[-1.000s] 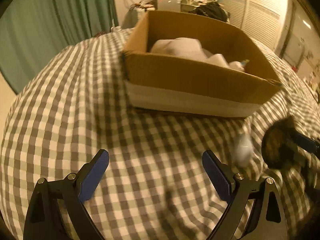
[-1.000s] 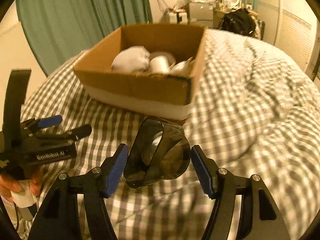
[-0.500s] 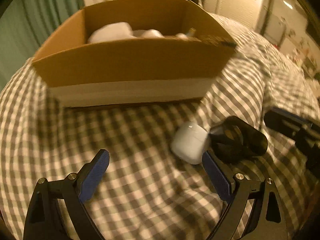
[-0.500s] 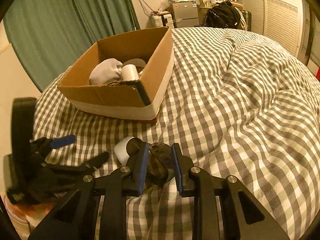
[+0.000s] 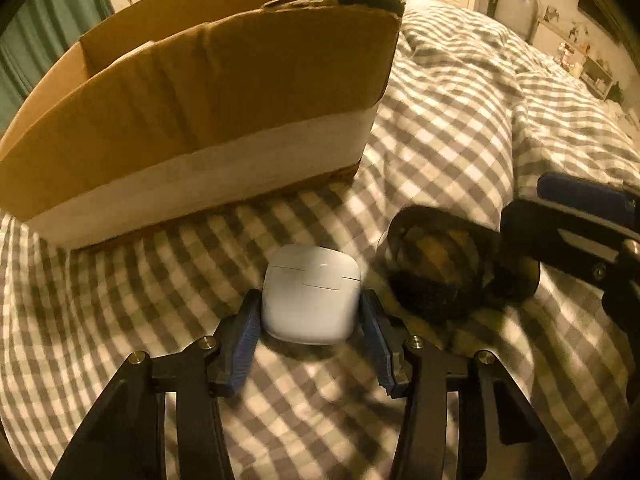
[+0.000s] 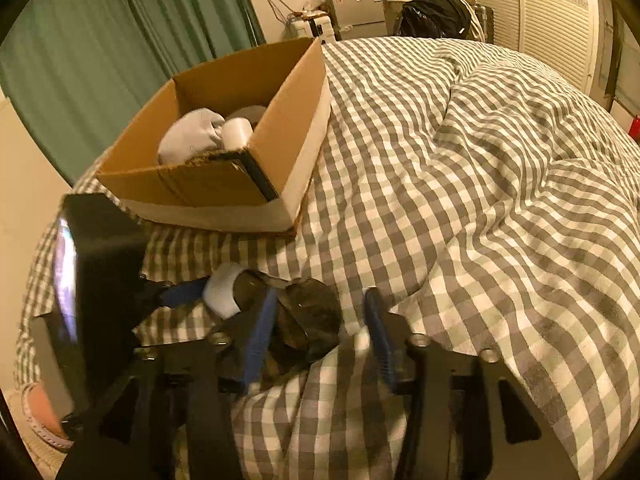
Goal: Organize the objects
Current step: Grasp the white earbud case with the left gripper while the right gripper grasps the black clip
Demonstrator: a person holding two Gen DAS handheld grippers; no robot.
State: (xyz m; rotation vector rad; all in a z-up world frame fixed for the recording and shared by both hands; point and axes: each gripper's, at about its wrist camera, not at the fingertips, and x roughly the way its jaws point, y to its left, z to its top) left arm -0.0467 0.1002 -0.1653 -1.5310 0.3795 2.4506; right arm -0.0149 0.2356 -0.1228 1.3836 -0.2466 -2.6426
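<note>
A white earbud case (image 5: 310,294) lies on the checked bedspread in front of a cardboard box (image 5: 200,120). My left gripper (image 5: 310,320) is shut on the case, blue pads against both its sides. A dark translucent ring-shaped object (image 5: 444,270) lies just right of the case. In the right wrist view my right gripper (image 6: 320,328) is open, its jaws standing around the dark object (image 6: 308,320), which rests on the bed. The case (image 6: 222,290) and the box (image 6: 224,160), holding a grey cloth and white items, also show there.
The checked bedspread (image 6: 480,200) rises in folds to the right. Green curtains (image 6: 100,40) hang behind the box. Furniture and a black bag (image 6: 434,14) stand at the far wall. The left gripper's body (image 6: 96,280) sits close at the right gripper's left.
My left gripper moved in and closed on the white case. My right gripper, shut on the dark object half a second ago, has opened and left it on the bed.
</note>
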